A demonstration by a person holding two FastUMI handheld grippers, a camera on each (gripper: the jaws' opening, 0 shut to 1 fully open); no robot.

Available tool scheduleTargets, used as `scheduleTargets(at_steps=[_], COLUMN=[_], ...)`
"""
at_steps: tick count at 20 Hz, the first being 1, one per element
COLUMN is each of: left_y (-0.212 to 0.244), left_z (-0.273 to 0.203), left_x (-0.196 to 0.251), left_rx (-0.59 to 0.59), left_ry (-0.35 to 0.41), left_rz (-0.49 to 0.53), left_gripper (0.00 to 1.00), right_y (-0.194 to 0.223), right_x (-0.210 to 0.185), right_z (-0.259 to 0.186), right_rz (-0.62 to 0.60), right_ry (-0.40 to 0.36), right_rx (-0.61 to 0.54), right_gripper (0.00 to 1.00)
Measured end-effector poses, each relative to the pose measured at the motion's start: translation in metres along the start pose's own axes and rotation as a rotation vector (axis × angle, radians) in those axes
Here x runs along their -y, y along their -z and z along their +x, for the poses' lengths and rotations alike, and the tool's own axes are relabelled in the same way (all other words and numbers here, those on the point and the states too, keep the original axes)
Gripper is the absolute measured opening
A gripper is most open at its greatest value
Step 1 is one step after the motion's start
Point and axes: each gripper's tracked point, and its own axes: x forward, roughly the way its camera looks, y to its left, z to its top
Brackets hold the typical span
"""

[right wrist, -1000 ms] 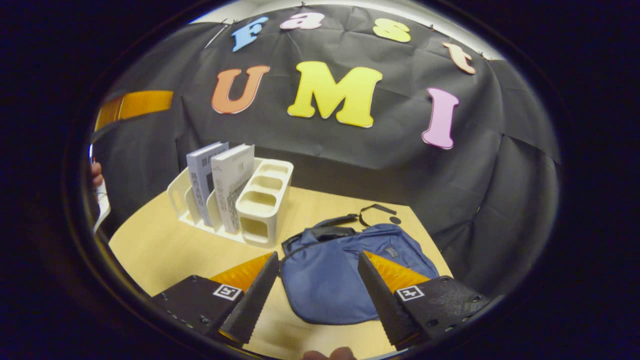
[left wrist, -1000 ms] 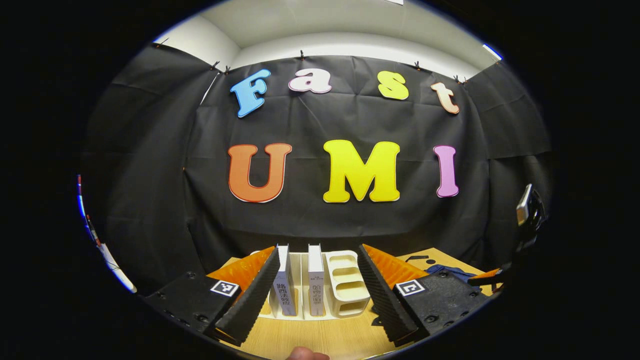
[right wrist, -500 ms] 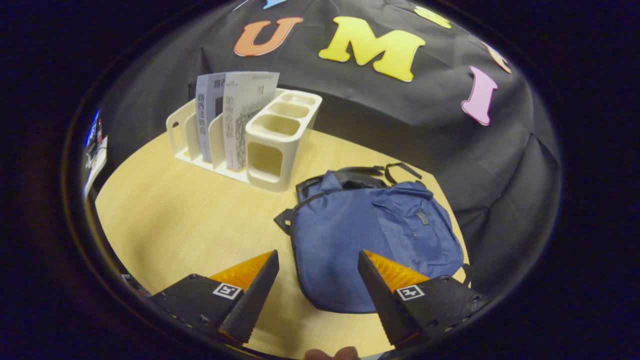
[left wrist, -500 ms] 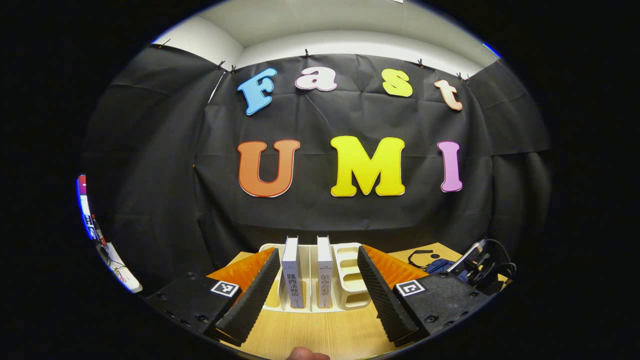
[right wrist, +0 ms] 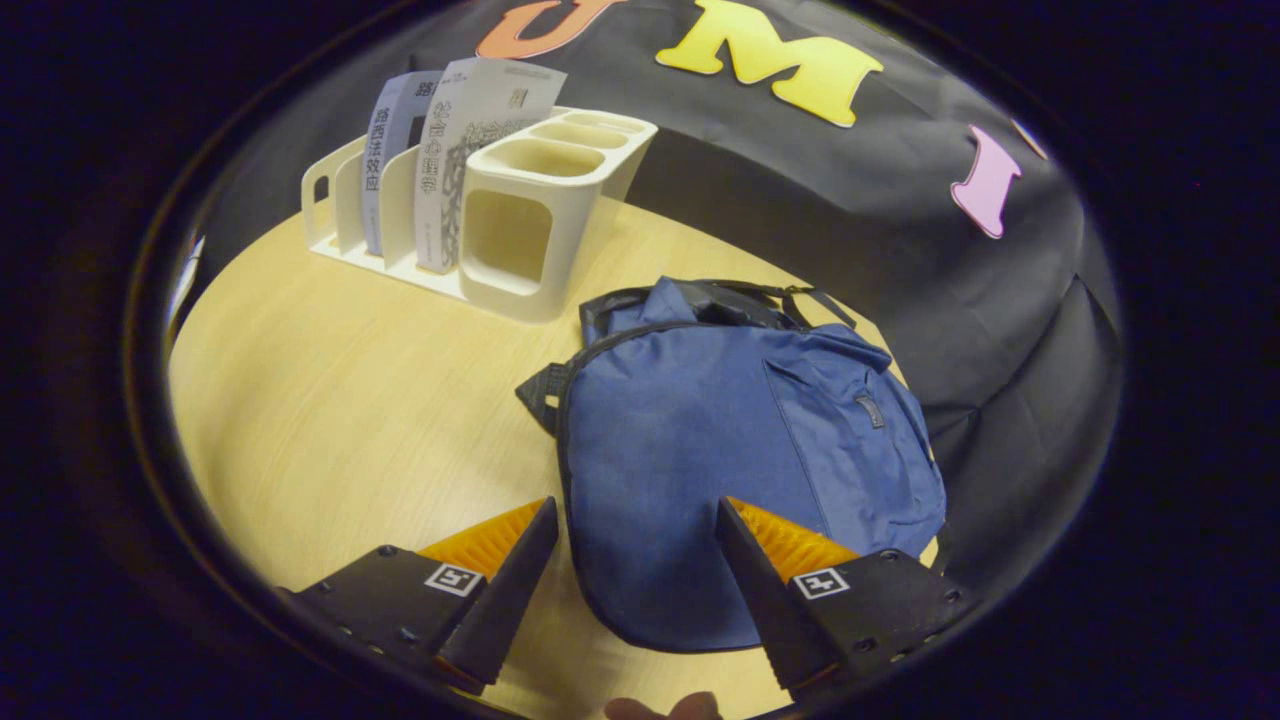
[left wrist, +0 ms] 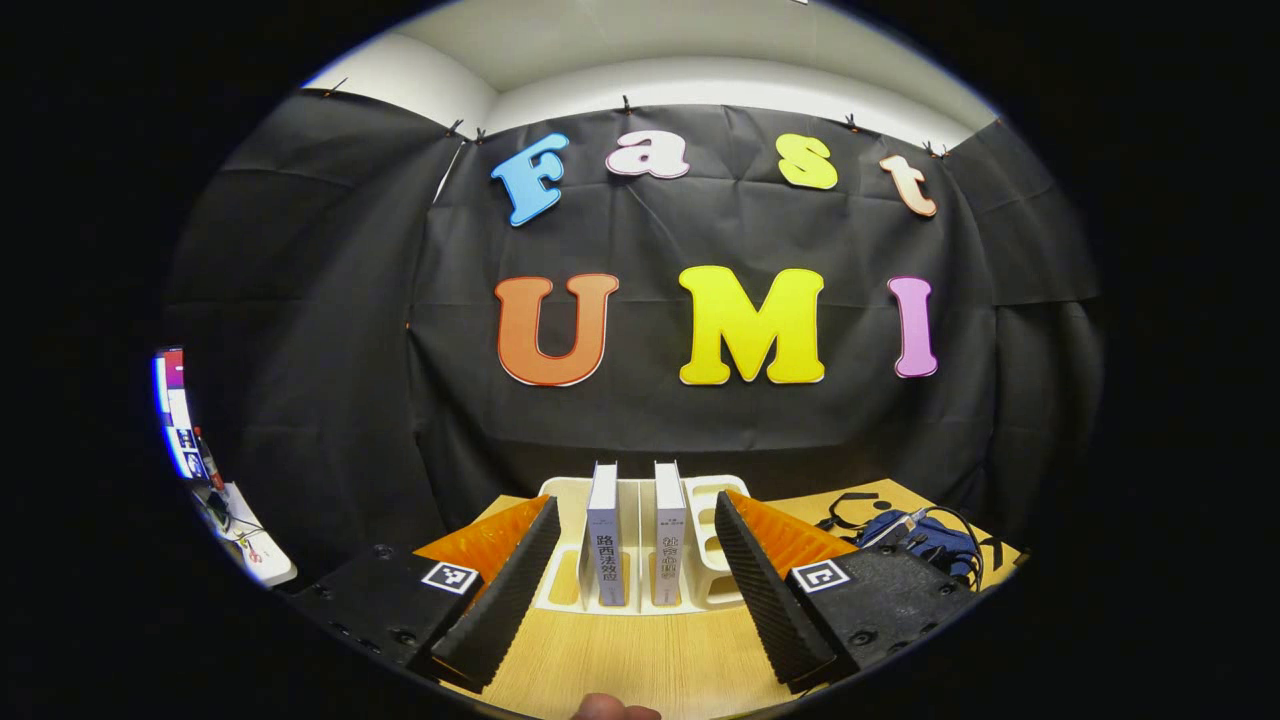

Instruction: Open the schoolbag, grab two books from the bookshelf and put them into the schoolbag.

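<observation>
- Blue fabric schoolbag lies flat on the pale wooden table, its zip seemingly closed; in the right gripper view it sits much lower and larger than a second ago, just beyond the tips of the right gripper at twelve o'clock; that gripper has plainly come down and forward over it.
- The right gripper's fingers stand well apart, holding nothing, not yet touching the cloth; I judge it is lining up for the zip or the dark straps at the bag's far end.
- The white plastic bookshelf stands at about ten o'clock from the bag, near it but not touching; the two pale upright books remain in its slots.
- In the left gripper view the left gripper also stands spread and empty; the books show between its fingers at twelve o'clock, farther off than a second ago; it has drifted back rather than in.
- At three o'clock in that view the bag shows with the other gripper dipping over it.
- So the opening step is only starting; no book is taken yet.
</observation>
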Motion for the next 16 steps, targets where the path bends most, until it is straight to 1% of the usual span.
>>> scheduleTargets(at_steps=[2,4,5,6,7,10,11,12,14,16], left_y=[0.004,0.006,0.007,0.008,0.009,0.01,0.011,0.011,0.012,0.015], left_z=[0.0,0.0,0.001,0.001,0.002,0.004,0.004,0.004,0.006,0.009], left_x=[-0.001,-0.005,-0.007,-0.008,-0.009,-0.01,-0.01,-0.011,-0.012,-0.013], left_rx=[-0.013,-0.019,-0.024,-0.027,-0.028,-0.033,-0.034,-0.035,-0.04,-0.05], left_ry=[-0.006,-0.019,-0.026,-0.031,-0.035,-0.043,-0.045,-0.049,-0.056,-0.064], left_rz=[-0.009,-0.025,-0.031,-0.033,-0.035,-0.043,-0.047,-0.054,-0.074,-0.085], left_gripper=[0.98,0.98,0.98,0.98,0.98,0.98,0.98,0.98,0.98,0.98], right_y=[0.0,0.001,0.002,0.004,0.001,-0.005,-0.004,-0.004,-0.009,-0.016], right_x=[0.007,0.009,0.007,0.005,0.003,0.01,0.01,0.011,0.016,0.022], right_z=[0.007,0.012,0.012,0.012,0.01,0.003,0.001,-0.001,-0.005,-0.015], right_rz=[-0.004,0.012,0.017,0.017,0.015,0.007,0.026,0.044,0.076,0.084], right_ry=[0.019,0.016,0.005,-0.008,-0.02,-0.006,-0.023,-0.042,-0.067,-0.073], right_rx=[-0.005,-0.021,-0.028,-0.039,-0.037,-0.019,-0.025,-0.037,-0.043,-0.027], right_gripper=[0.99,0.99,0.92,0.83,0.78,0.29,0.07,0.07,0.01,0.0])
